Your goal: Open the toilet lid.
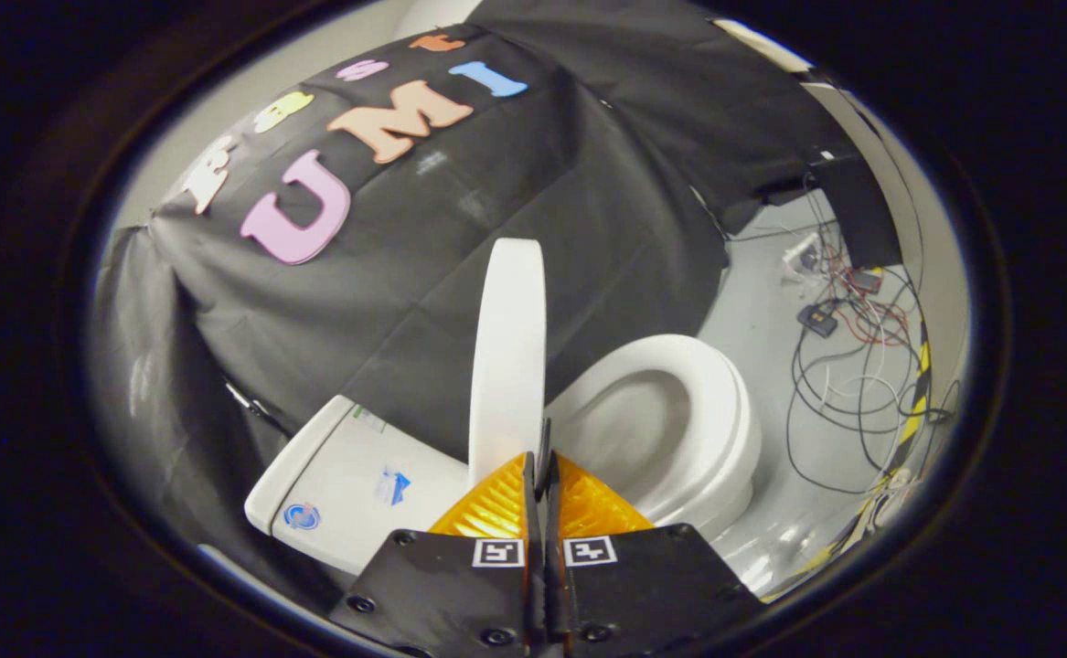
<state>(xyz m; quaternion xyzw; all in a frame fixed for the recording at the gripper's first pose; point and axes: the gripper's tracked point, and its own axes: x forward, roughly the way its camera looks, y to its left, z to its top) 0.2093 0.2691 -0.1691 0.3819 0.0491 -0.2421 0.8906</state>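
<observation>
Toilet lid [507, 352] raised upright (edge-on) beside open seat [679, 402], cistern [350, 484] behind. Claw [544, 457] fingers pressed together, empty, just below lid's edge.

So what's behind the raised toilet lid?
Behind the upright lid hangs the black cloth wall; the tank sits beside it. The shut gripper hides the lid's hinge.

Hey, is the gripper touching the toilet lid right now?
Cannot tell. In the gripper view the gripper has its fingers closed together right at the raised toilet lid's lower edge, but no clear contact or gap shows.
</observation>
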